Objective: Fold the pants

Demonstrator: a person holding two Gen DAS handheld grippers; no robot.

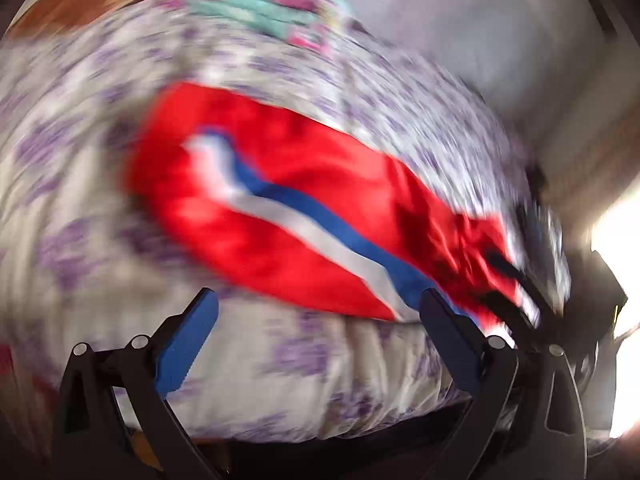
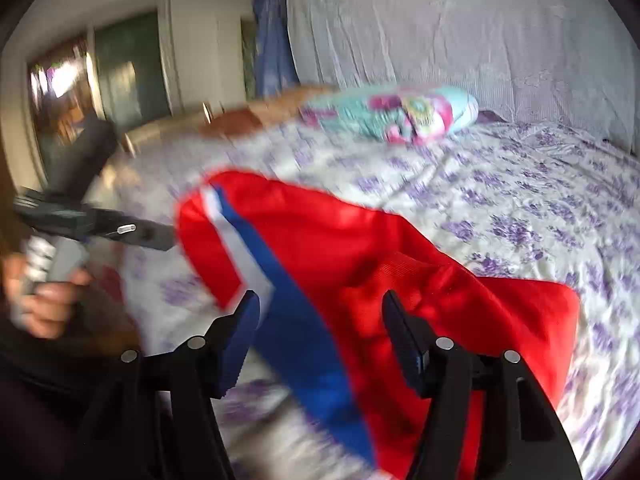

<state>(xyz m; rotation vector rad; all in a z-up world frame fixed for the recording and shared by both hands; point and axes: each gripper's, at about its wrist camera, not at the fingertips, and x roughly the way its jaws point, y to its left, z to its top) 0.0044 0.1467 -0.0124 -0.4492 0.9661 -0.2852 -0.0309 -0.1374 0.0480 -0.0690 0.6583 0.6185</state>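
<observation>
Red pants [image 1: 320,160] with a white and blue side stripe lie stretched across the flowered bed sheet [image 1: 80,160]. My left gripper [image 1: 320,294] hangs open just short of the pants' near edge, nothing between its blue pads. The right gripper's dark fingers [image 1: 516,292] show blurred at the pants' right end. In the right wrist view the pants [image 2: 360,240] lie folded over, stripe up. My right gripper [image 2: 320,296] stands open above them, with cloth in the gap and the pads apart from it. The left gripper [image 2: 152,236] is at the pants' left end, held by a hand [image 2: 44,304].
A turquoise and pink pillow [image 2: 400,116] lies at the head of the bed [image 2: 520,200], before a white draped wall [image 2: 440,20]. Dark glass doors [image 2: 132,68] stand at the far left. The bed's near edge [image 1: 320,420] drops off under the left gripper.
</observation>
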